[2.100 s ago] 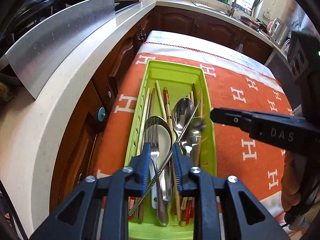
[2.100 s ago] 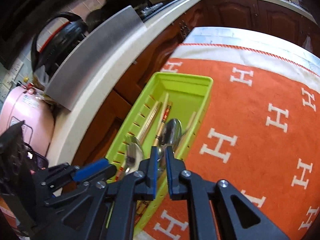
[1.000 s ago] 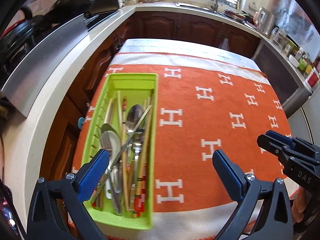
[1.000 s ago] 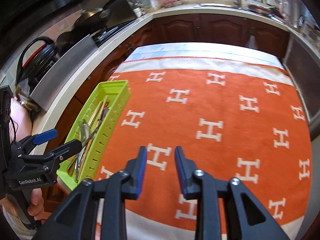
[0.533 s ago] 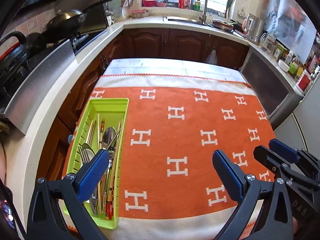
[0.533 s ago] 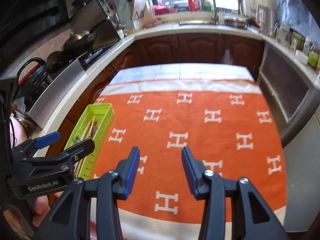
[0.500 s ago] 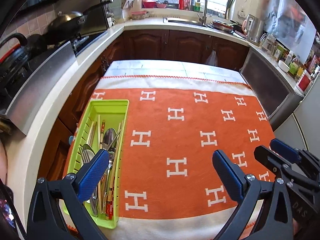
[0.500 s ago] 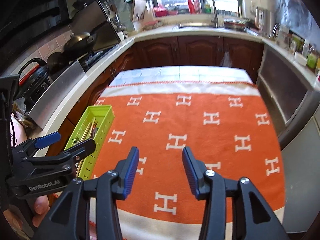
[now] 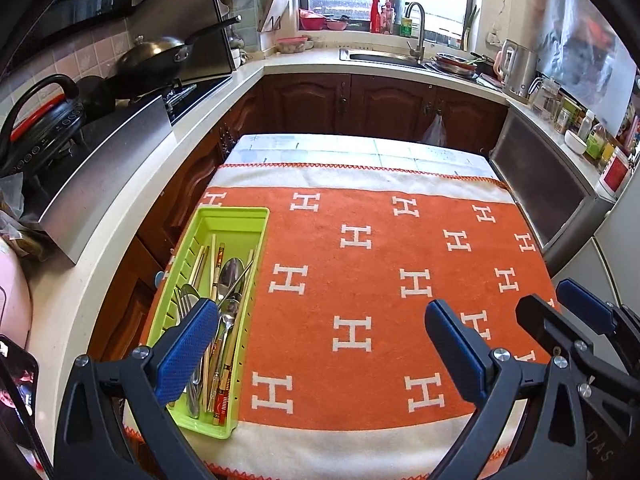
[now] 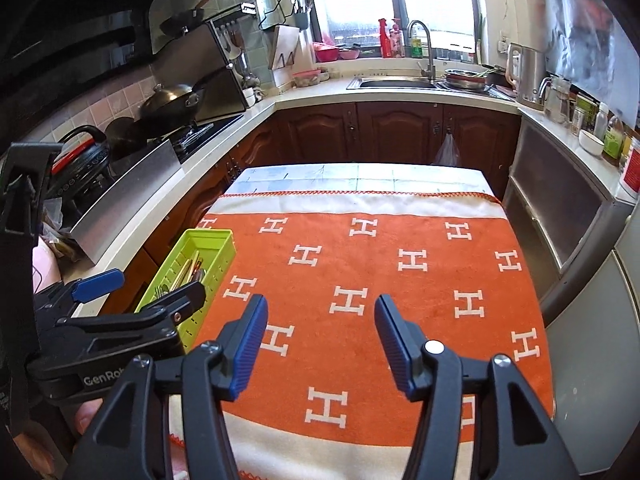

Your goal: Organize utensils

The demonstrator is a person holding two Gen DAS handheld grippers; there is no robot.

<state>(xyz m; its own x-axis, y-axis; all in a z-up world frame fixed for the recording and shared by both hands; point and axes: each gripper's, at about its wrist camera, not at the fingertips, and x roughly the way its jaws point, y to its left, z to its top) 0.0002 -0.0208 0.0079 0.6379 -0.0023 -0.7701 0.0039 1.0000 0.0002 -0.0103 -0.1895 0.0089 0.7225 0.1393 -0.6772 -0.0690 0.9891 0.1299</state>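
readable writing: my left claw (image 10: 140, 292) carries "genrob" in white on its body, the rest cut off by my right claw's arm. my right claw (image 9: 560, 308) shows "das" low on its housing in the left wrist view. the orange blanket (image 9: 380, 280) repeats a white "h" pattern.

count: one green tray (image 9: 236, 216), standing on the blanket's left edge beside the counter (image 9: 100, 248). inside it lie the utensils (image 9: 224, 300): at least two spoons, one fork, and several chopsticks; the pile overlaps, so i cannot give an exact total. two claws, each with two blue pads.

state: my left claw is released, fingers spread wide, nothing between them; its left finger (image 9: 188, 344) overlaps the tray's near end in view. my right claw is released too, holding nothing, above the blanket's middle.

change: two seconds ago both claws were nearly closed over the tray; since then both have pulled back and opened. half a second ago the right claw's gap was narrower. the tray has not moved.
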